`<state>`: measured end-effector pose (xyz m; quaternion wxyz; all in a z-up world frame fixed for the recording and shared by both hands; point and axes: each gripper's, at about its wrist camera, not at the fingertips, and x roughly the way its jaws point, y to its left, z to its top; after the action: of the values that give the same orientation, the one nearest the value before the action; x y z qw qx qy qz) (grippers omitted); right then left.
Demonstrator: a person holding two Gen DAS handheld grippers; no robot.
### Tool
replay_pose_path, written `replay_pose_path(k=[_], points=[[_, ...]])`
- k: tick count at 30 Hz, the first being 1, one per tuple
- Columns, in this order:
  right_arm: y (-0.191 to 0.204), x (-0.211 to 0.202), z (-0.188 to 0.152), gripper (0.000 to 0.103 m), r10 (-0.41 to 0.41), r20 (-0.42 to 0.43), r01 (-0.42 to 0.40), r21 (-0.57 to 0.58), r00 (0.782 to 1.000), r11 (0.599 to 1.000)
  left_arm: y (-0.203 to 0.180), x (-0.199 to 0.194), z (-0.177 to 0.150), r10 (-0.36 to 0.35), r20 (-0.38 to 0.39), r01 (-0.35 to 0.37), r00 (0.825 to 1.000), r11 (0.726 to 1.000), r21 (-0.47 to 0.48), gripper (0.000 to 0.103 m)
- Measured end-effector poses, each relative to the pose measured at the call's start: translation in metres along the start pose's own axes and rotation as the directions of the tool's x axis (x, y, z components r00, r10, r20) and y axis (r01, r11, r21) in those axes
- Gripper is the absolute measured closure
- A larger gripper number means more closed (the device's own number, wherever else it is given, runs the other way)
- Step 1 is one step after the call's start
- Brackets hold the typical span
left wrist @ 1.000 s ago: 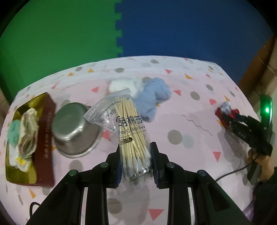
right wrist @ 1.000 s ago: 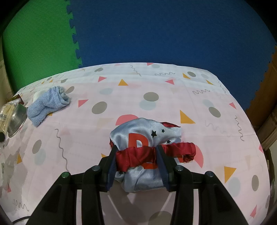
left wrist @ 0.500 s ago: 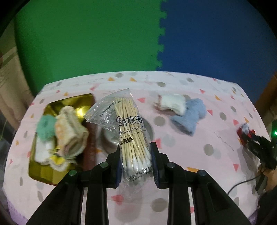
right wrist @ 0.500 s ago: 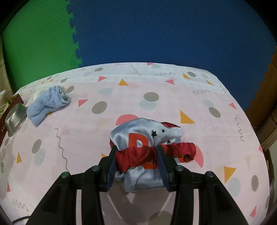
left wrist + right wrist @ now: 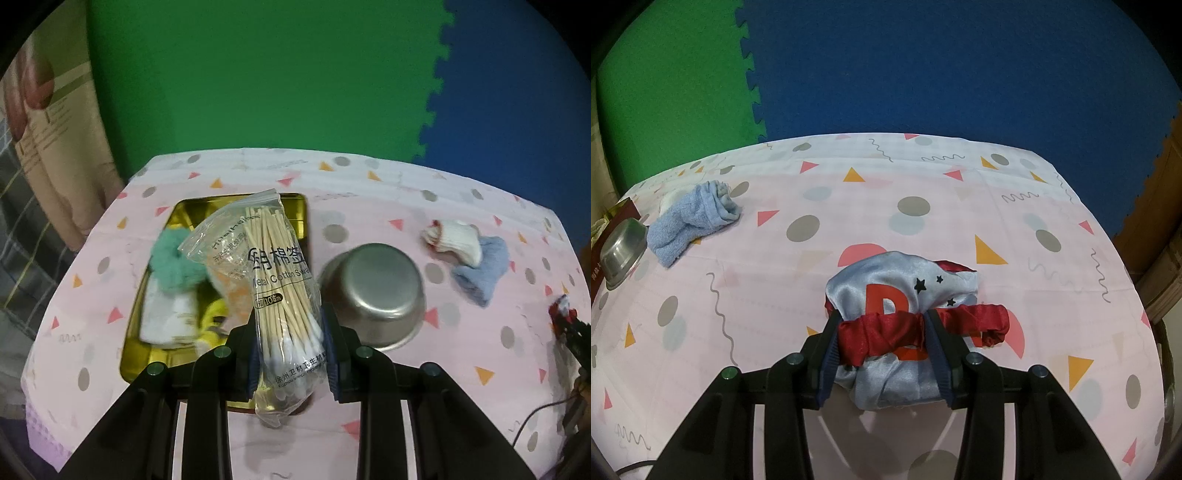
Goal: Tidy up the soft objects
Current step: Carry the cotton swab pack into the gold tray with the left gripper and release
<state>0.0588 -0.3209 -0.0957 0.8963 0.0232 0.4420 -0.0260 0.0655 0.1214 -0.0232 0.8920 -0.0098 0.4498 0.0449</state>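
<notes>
In the left wrist view, a swab bag (image 5: 282, 291) is clamped at its lower end between the pads of the left claw (image 5: 289, 354), so that the bag stands up clear of the desk (image 5: 369, 206). It is held over the near edge of a gold tray (image 5: 295, 210), apparently so it can be laid with the soft things already there: a green puff (image 5: 173, 258) and white cloth (image 5: 166, 314), their shapes blurred. An upturned steel bowl (image 5: 376, 291) sits just right of the tray, and a white sock (image 5: 454, 240) touching a blue towel (image 5: 480, 273) lies beyond.

In the right wrist view, a satin pouch (image 5: 901, 295) is gripped across its red band by the right claw (image 5: 882, 339), low over the desk, probably kept waiting for the tray.
</notes>
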Motion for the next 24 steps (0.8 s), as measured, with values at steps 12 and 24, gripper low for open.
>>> replay_pose_path(k=[12, 24], points=[[-0.001, 0.000, 0.000, 0.058, -0.005, -0.001, 0.005, -0.006, 1.000, 1.000, 0.051, 0.028, 0.008, 0.045, -0.049, -0.048, 0.998, 0.997, -0.065, 0.077], [0.000, 0.001, 0.000, 0.058, -0.013, -0.002, 0.013, -0.012, 1.000, 1.000, 0.073, 0.056, -0.009, 0.047, -0.109, -0.056, 0.993, 0.995, -0.080, 0.077]])
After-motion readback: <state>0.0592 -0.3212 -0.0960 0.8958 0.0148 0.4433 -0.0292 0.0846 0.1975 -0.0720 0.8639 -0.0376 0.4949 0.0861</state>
